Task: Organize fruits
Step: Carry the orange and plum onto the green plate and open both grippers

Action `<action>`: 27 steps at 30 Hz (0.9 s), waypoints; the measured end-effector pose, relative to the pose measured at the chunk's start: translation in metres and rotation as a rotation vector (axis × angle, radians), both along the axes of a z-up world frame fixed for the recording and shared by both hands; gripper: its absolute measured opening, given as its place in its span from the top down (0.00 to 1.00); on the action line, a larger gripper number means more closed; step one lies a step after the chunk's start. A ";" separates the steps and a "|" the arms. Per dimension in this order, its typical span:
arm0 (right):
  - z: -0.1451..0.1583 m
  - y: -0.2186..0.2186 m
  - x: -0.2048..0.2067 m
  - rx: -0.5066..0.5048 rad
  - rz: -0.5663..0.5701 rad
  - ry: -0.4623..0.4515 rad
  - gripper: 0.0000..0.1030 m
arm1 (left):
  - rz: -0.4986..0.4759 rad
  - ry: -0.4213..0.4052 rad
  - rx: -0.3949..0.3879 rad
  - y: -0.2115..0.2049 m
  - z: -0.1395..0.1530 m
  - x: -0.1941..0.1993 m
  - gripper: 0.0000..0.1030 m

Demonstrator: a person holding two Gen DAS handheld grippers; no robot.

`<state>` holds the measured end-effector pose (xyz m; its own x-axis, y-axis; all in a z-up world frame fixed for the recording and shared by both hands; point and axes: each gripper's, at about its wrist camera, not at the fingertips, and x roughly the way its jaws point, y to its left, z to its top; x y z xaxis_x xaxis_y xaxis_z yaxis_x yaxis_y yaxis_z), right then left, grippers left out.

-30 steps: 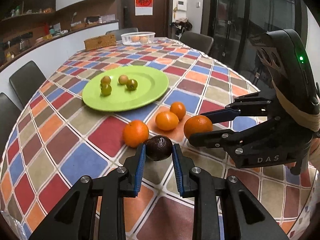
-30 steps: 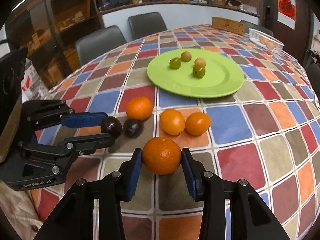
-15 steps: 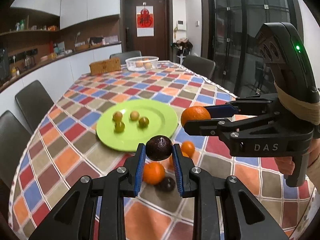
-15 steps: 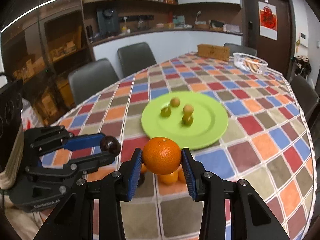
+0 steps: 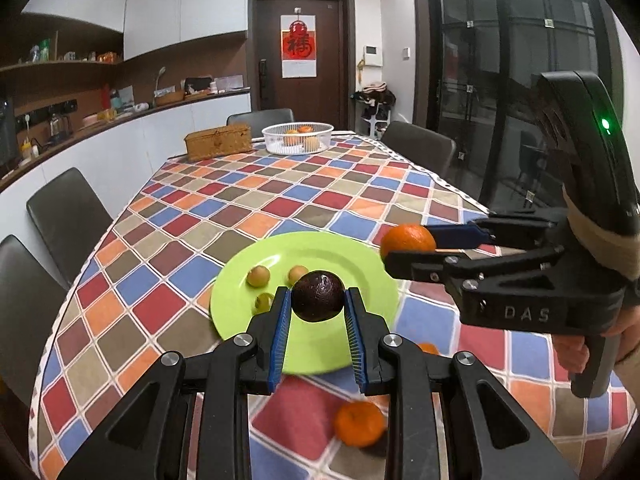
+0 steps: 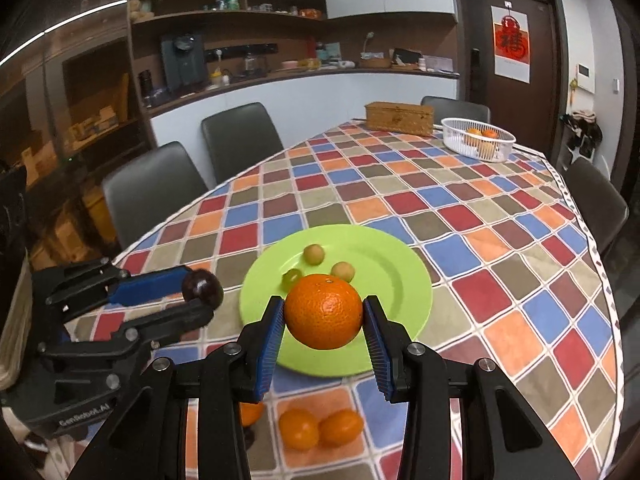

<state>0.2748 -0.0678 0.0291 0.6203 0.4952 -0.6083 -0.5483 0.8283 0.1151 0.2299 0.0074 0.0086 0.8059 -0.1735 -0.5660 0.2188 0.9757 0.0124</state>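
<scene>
My left gripper [image 5: 318,314] is shut on a dark purple fruit [image 5: 319,296] and holds it in the air over the near side of the green plate [image 5: 360,264]. My right gripper [image 6: 325,330] is shut on a large orange [image 6: 324,311], also raised above the green plate [image 6: 400,280]. Each gripper shows in the other's view: the right one with its orange [image 5: 407,238], the left one with the dark fruit [image 6: 202,289]. Three small yellow-green fruits [image 6: 313,254] lie on the plate. Oranges [image 6: 320,428] [image 5: 359,423] remain on the tablecloth near me.
The table carries a checked cloth [image 5: 304,196]. A white basket [image 6: 478,138] with fruit and a wicker box [image 6: 399,118] stand at the far end. Dark chairs [image 6: 240,140] line the left side and far end.
Both grippers lifted their fruit off the table and carried it up and forward, over the green plate. The oranges left on the cloth have dropped low in both views.
</scene>
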 end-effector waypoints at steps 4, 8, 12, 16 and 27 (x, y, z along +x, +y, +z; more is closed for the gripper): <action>-0.008 0.001 0.022 0.005 -0.033 0.039 0.61 | 0.003 0.029 0.002 0.003 -0.006 0.026 0.74; -0.019 0.003 0.048 -0.002 -0.065 0.082 0.61 | 0.005 0.084 -0.009 0.006 -0.018 0.053 0.74; -0.031 0.006 0.069 -0.020 -0.084 0.123 0.61 | 0.009 0.147 -0.025 0.010 -0.033 0.078 0.74; -0.043 0.009 0.087 -0.038 -0.096 0.172 0.61 | 0.013 0.195 -0.025 0.010 -0.045 0.095 0.74; -0.067 0.010 0.105 -0.052 -0.126 0.245 0.61 | 0.015 0.260 -0.007 0.008 -0.062 0.117 0.72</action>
<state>0.3800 -0.0574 -0.0381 0.5067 0.3873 -0.7702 -0.4014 0.8966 0.1869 0.3471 0.0151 -0.0530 0.6359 -0.1678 -0.7533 0.1994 0.9787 -0.0496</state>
